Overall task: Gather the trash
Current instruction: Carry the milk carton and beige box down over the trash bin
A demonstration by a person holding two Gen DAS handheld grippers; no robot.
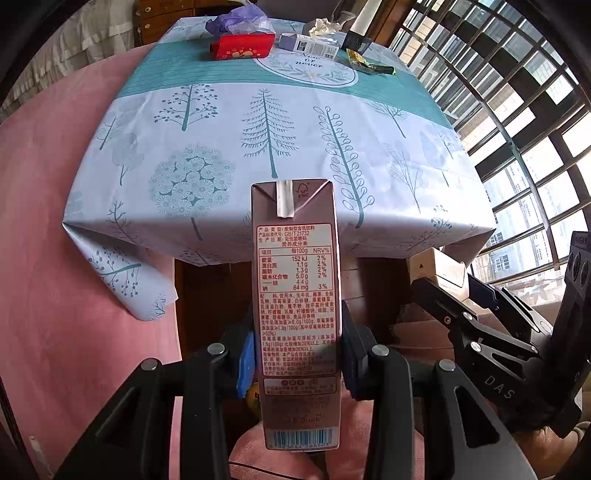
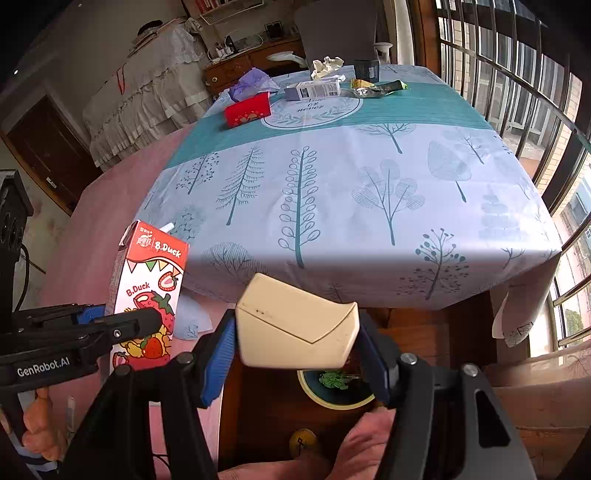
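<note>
Left gripper (image 1: pixel 297 354): clamped on the drink carton (image 1: pixel 295 295), pads pressing its two narrow sides; the carton stands upright just off the near edge of the table (image 1: pixel 258 155).
Right gripper (image 2: pixel 299 354): jaws spread wide and closed on a cream box (image 2: pixel 297 328), held just off the table's near edge, right of the carton.
Trash on the table: at the far end lie a red packet (image 1: pixel 242 46), a purple bag (image 1: pixel 238 20), a small white carton (image 1: pixel 308 45), crumpled paper (image 1: pixel 323 26), a dark box (image 1: pixel 356 41) and a green wrapper (image 1: pixel 369 63).
Below the table's near edge: a dark bowl (image 2: pixel 336 387) on the floor.
</note>
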